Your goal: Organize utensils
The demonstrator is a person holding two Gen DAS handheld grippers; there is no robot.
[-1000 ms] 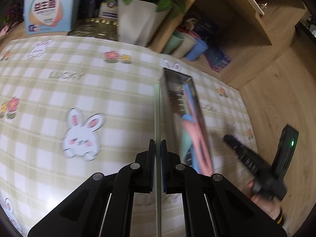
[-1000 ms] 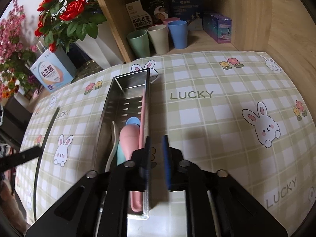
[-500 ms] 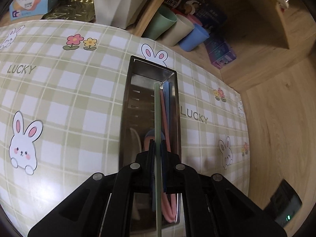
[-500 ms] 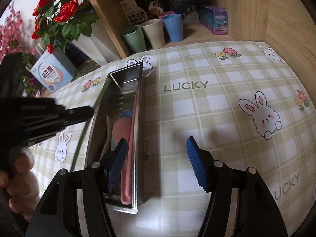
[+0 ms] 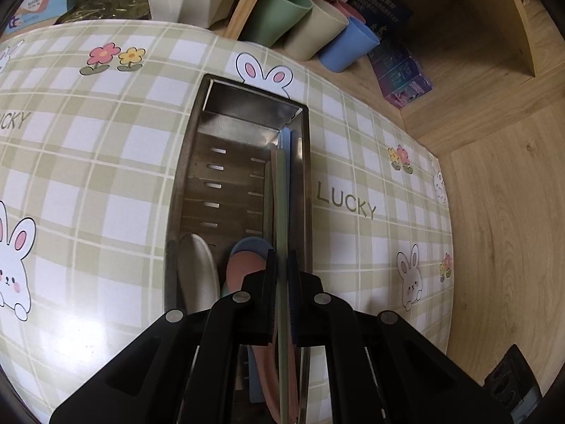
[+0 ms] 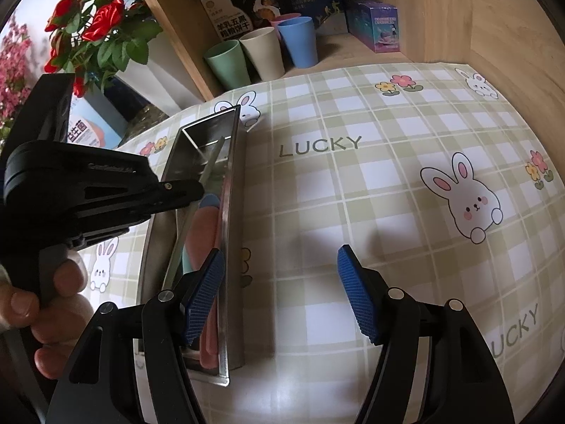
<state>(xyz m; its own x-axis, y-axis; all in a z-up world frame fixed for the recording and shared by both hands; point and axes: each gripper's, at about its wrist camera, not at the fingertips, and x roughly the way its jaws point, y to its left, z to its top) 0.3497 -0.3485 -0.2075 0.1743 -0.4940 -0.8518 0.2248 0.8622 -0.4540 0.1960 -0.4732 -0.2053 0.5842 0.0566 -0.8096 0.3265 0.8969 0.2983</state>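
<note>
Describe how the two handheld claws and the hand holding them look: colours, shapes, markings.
The right claw has black angular plastic arms with silver pivot rivets and blue, finely ribbed pads. The left claw has the same black build, with faint embossed lettering on its side, unreadable. A bare hand grips its handle; no sleeve or cables show.

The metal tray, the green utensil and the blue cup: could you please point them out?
metal tray point(image 5: 183, 190), left wrist view, left wall.
green utensil point(image 5: 281, 212), left wrist view, mid handle.
blue cup point(image 6: 298, 44), right wrist view, side.

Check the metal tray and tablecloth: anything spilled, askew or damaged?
Nothing stands out. The metal tray sits flat; the utensils lie lengthwise inside. The left gripper holds the green utensil over it.
</note>
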